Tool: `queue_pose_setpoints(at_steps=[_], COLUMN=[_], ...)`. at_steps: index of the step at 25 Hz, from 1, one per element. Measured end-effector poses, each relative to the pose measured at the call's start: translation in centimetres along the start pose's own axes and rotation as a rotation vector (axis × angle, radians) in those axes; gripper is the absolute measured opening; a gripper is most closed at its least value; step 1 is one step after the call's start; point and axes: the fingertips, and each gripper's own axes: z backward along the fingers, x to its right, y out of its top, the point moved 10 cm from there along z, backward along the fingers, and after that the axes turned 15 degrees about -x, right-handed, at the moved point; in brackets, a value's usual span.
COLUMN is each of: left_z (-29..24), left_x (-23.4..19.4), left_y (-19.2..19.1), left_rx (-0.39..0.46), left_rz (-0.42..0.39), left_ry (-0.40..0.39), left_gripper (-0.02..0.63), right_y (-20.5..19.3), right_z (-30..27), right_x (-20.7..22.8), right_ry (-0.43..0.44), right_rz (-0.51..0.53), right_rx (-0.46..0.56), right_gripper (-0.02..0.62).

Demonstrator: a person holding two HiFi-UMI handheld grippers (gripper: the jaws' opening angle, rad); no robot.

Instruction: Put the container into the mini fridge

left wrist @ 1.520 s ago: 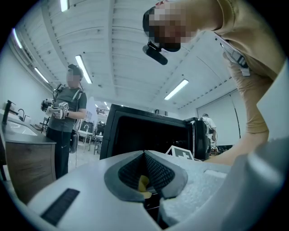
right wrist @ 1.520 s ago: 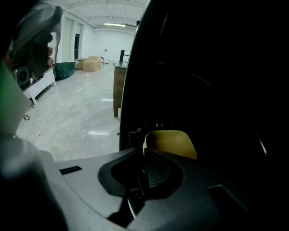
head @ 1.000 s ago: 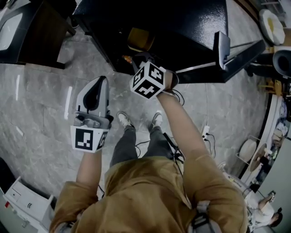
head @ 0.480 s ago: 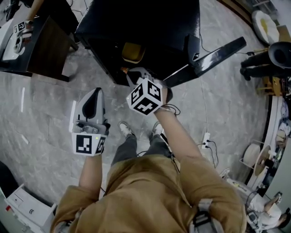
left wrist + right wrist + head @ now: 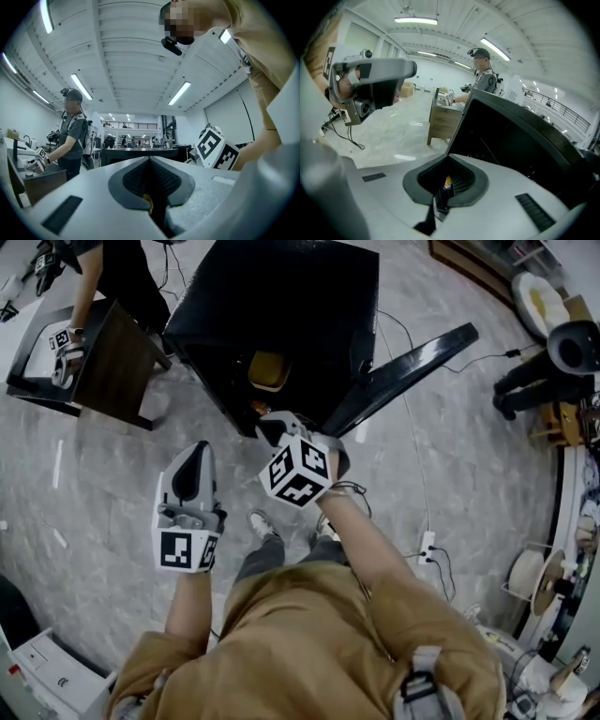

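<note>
The black mini fridge (image 5: 281, 306) stands on the floor with its door (image 5: 403, 367) swung open to the right. A yellowish container (image 5: 269, 369) sits inside the opening. My right gripper (image 5: 272, 424) is just in front of the opening, below the container, shut with nothing between its jaws. In the right gripper view the fridge's dark side (image 5: 511, 140) fills the right. My left gripper (image 5: 195, 450) hangs over the floor left of the fridge, shut and empty. Its pads meet in the left gripper view (image 5: 150, 161).
A dark wooden table (image 5: 103, 362) stands left of the fridge, with another person (image 5: 112, 263) at it. Cables (image 5: 422, 456) and a power strip (image 5: 427, 545) lie on the floor to the right. My feet (image 5: 258, 521) are below the grippers.
My right gripper has drawn back a little from the fridge opening. The fridge now sits farther off and higher in the head view, and the door stands at a steeper angle.
</note>
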Motion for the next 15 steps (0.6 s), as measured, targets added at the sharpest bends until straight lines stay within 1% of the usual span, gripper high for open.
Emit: queue_pose_setpoints(at_steps=[7,15], left_z=[1.7,2.2], left_x=[1.3,3.2], left_y=[1.6,3.6], left_rx=[0.014,0.029], left_rz=[0.002,-0.028], left_ry=[0.061,0.069], left_gripper=[0.002,0.003], right_y=[-0.7,-1.7], right_z=[4.5,8.7], right_x=[-0.5,-0.4], right_ry=[0.007,0.019], right_rz=[-0.008,-0.068], right_rx=[0.069,0.147], right_gripper=[0.002,0.002])
